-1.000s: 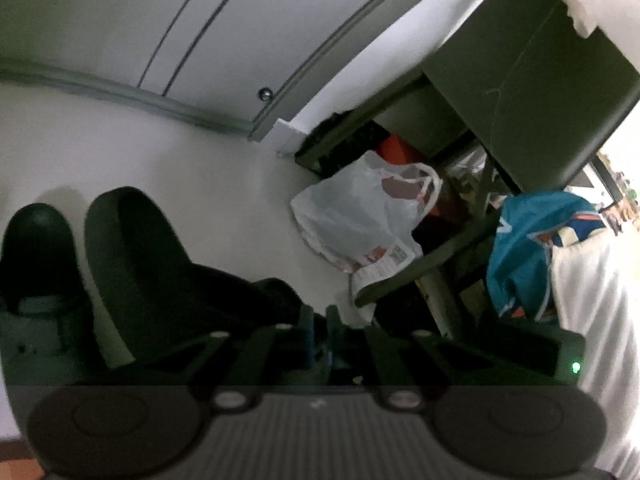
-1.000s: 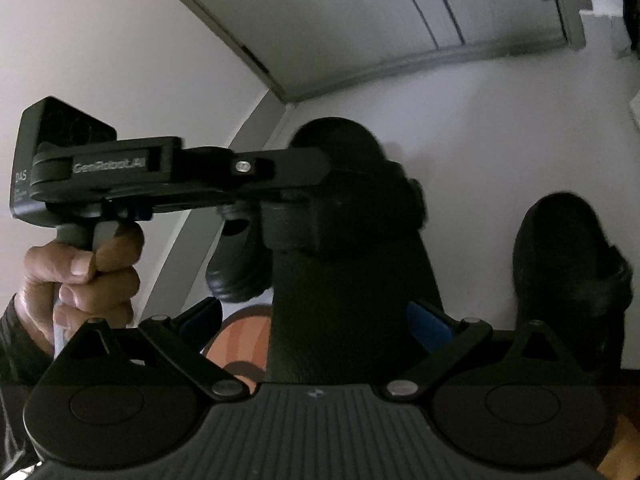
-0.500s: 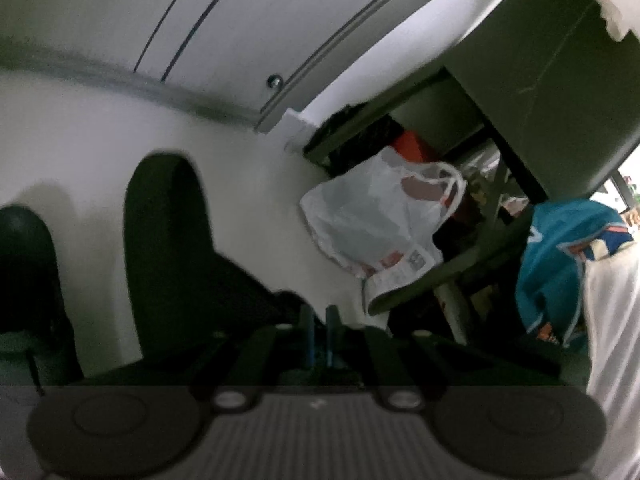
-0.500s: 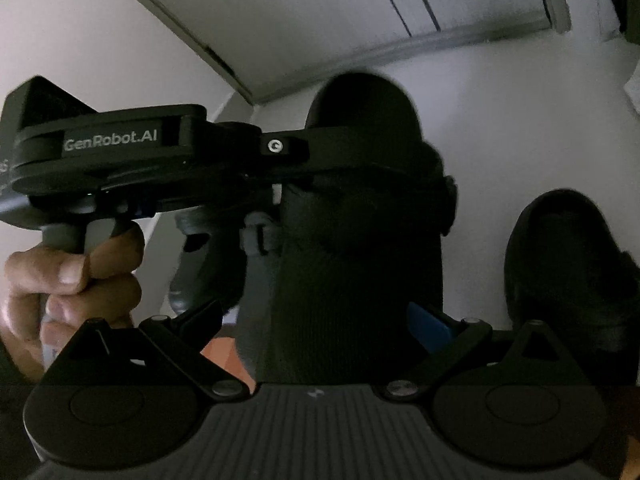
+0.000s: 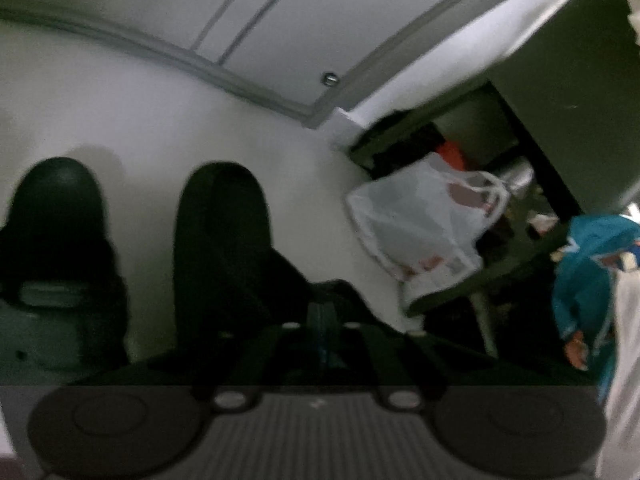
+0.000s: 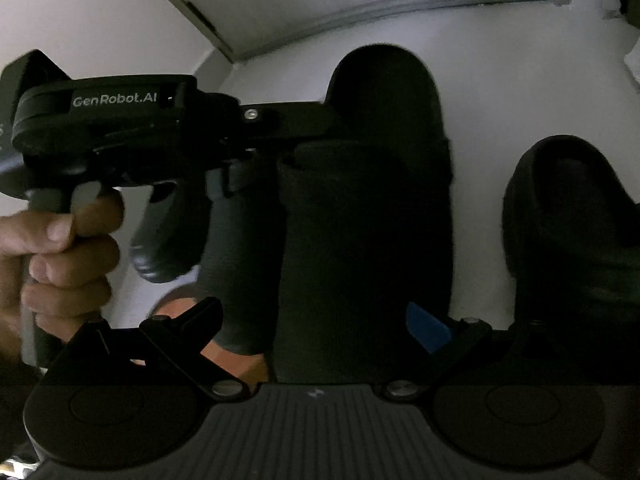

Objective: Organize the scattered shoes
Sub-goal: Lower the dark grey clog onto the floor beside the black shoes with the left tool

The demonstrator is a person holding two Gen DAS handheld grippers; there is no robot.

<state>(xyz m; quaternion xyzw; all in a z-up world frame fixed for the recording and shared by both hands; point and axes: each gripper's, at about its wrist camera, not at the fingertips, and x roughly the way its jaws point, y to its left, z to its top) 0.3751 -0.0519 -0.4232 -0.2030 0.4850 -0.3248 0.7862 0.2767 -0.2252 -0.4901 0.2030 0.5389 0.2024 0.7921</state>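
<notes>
Right wrist view: right claw [image 6: 348, 320] grasping black shoe [image 6: 384, 128], toe toward 12 o'clock; left claw [image 5: 322, 316] clenched on its heel.

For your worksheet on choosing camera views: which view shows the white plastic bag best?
The left wrist view. The white plastic bag appears whole there, beside dark shelving, though slightly blurred. The right wrist view shows none of it, only black shoes and the other gripper.
</notes>
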